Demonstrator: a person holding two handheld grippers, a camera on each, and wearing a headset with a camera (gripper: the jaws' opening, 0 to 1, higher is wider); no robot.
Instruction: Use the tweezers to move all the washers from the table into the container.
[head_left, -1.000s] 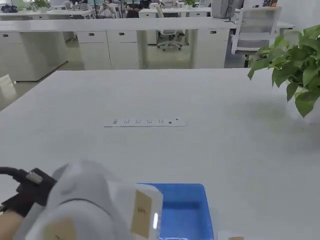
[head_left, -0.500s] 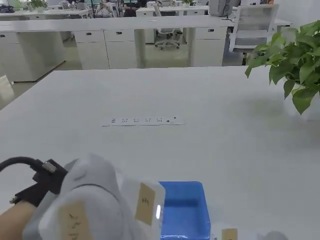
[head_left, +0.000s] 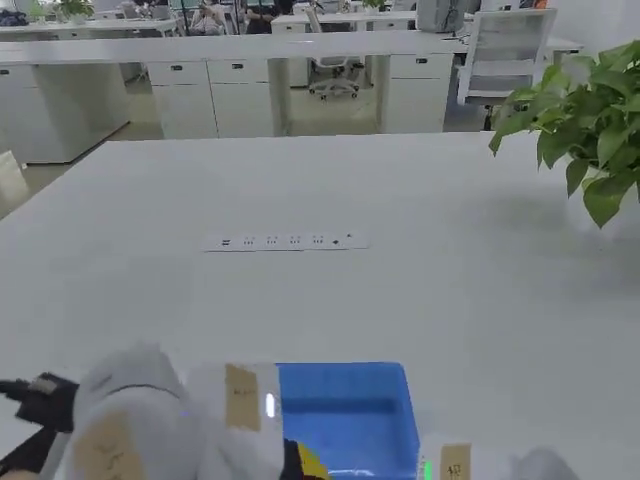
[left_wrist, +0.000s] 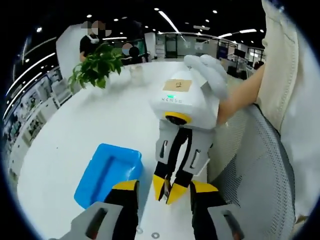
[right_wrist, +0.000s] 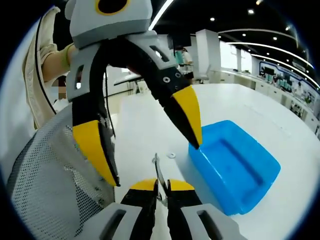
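The blue container (head_left: 345, 415) sits at the near table edge; it also shows as the blue container (left_wrist: 107, 170) and the blue container (right_wrist: 235, 167). My left gripper (left_wrist: 164, 187) is open, its yellow tips wide apart, and its white body (head_left: 150, 430) is low at the left. Facing it, my right gripper (right_wrist: 161, 186) is shut on thin metal tweezers (right_wrist: 158, 172) that point forward. The right gripper's body (head_left: 455, 465) peeks in at the bottom right. One washer (right_wrist: 171, 155) lies on the table beside the container. Two washers (left_wrist: 155, 234) lie near my left jaws.
The white table (head_left: 300, 300) carries a flat power strip (head_left: 285, 242) at mid-depth and a leafy plant (head_left: 590, 130) at the far right. A mesh chair back (left_wrist: 260, 175) stands close behind the right gripper. Desks and chairs fill the room beyond.
The left gripper's body has dropped lower and leftward in the head view, uncovering more of the blue container. The right gripper's body has come further in at the bottom right.
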